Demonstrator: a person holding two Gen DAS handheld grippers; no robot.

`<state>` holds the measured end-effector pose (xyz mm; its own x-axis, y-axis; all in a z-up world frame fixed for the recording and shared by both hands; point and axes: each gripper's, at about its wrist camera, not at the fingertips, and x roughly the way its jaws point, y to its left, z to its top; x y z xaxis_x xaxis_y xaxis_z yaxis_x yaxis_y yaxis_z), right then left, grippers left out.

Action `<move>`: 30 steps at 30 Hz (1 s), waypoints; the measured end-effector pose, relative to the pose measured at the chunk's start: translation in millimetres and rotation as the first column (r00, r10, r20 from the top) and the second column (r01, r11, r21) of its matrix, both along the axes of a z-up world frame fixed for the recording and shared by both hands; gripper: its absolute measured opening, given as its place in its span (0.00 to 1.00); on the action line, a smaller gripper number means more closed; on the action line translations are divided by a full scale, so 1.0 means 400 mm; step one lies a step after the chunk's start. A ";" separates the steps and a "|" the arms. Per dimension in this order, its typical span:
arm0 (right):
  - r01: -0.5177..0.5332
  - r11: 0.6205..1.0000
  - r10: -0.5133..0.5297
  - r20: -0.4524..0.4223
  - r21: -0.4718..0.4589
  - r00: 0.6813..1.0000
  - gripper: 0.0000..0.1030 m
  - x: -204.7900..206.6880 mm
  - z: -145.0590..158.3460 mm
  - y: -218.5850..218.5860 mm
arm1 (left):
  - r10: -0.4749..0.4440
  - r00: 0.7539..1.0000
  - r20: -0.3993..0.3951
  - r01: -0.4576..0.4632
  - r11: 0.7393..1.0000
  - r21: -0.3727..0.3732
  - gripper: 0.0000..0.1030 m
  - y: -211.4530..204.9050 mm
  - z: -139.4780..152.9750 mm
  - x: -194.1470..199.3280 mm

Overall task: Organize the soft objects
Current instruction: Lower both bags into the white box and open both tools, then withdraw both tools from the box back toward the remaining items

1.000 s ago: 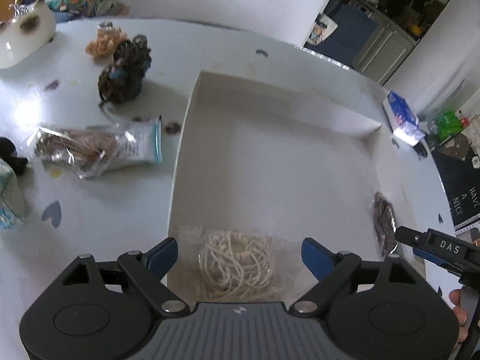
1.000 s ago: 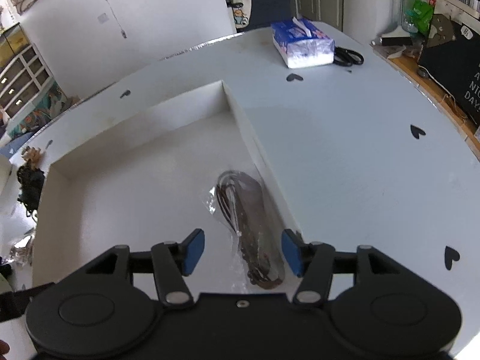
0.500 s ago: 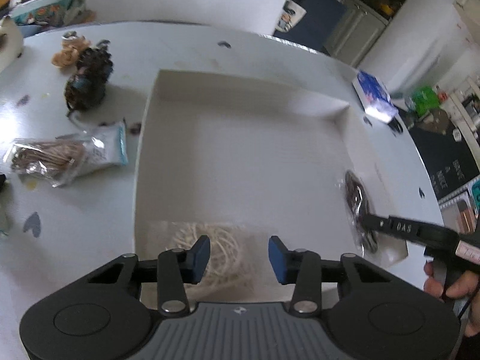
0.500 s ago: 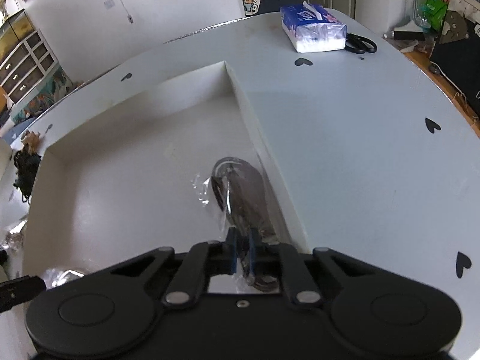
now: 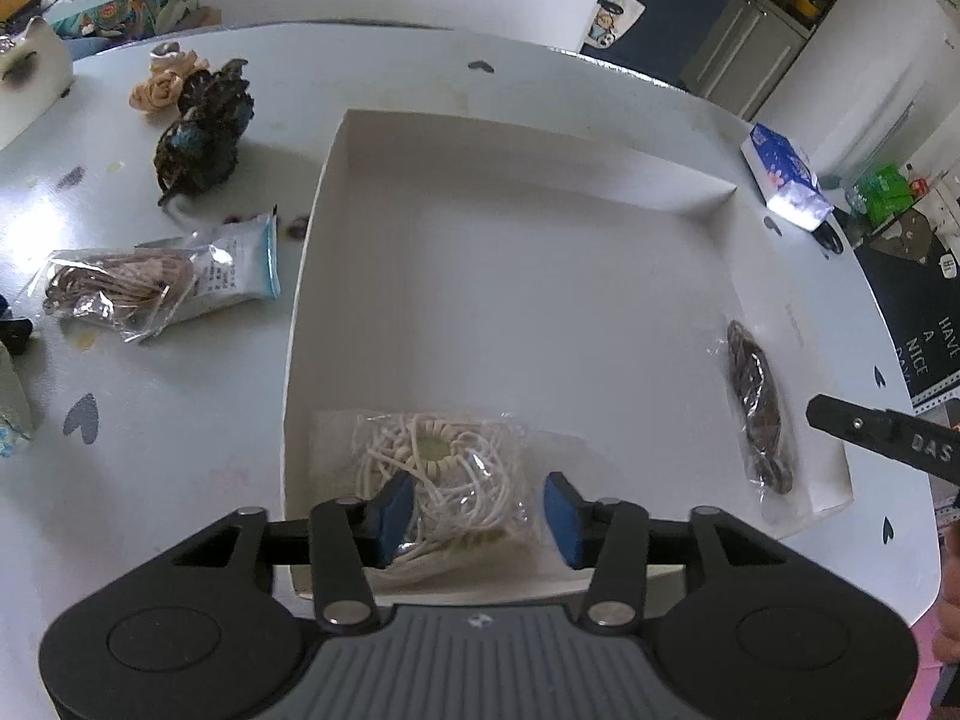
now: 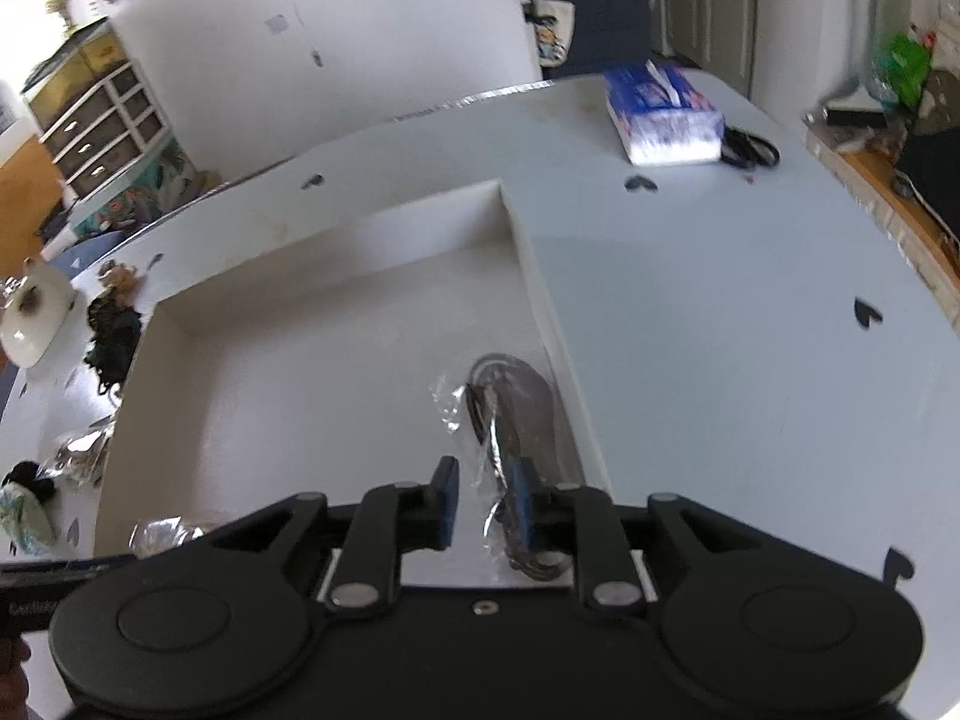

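Observation:
A shallow white box (image 5: 480, 150) lies on the pale table. At its near edge sits a clear bag of white cord (image 5: 438, 468). My left gripper (image 5: 477, 513) hovers over that bag with its jaws opening; one blue pad overlaps the cord without squeezing it. A clear bag of brown cord (image 6: 510, 414) lies along the right wall of the box (image 6: 360, 240). My right gripper (image 6: 485, 498) is over its near end, jaws opening a little, with the bag's plastic between the pads and no pinch visible. The brown cord bag (image 5: 756, 408) also shows in the left wrist view.
Left of the box lie a bag of tan cord (image 5: 120, 288), a dark knitted piece (image 5: 201, 132) and peach fabric roses (image 5: 159, 87). A tissue pack (image 6: 663, 114) and scissors (image 6: 750, 150) sit at the far right. A white ceramic piece (image 5: 27, 78) stands far left.
The left jaws narrowed from wide, then widened again. The right jaws shut on the brown cord bag half a second ago and have now parted. Both bags stay in the box.

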<state>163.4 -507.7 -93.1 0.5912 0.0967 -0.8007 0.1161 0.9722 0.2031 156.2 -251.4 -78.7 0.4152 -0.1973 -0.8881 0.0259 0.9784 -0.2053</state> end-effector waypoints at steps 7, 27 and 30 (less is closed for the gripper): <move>-0.052 0.998 0.053 0.038 -0.048 0.998 0.48 -0.039 0.042 -0.007 | 0.014 0.998 0.061 -0.014 1.000 0.013 0.76 -0.012 0.039 -0.026; -0.100 0.987 0.116 0.126 -0.130 0.985 0.99 -0.145 0.092 -0.032 | 0.039 0.978 0.203 -0.049 0.998 0.046 1.00 -0.028 0.108 -0.123; -0.099 0.985 0.118 0.135 -0.140 0.984 1.00 -0.152 0.099 -0.028 | 0.023 0.975 0.223 -0.036 0.998 0.055 1.00 -0.027 0.116 -0.133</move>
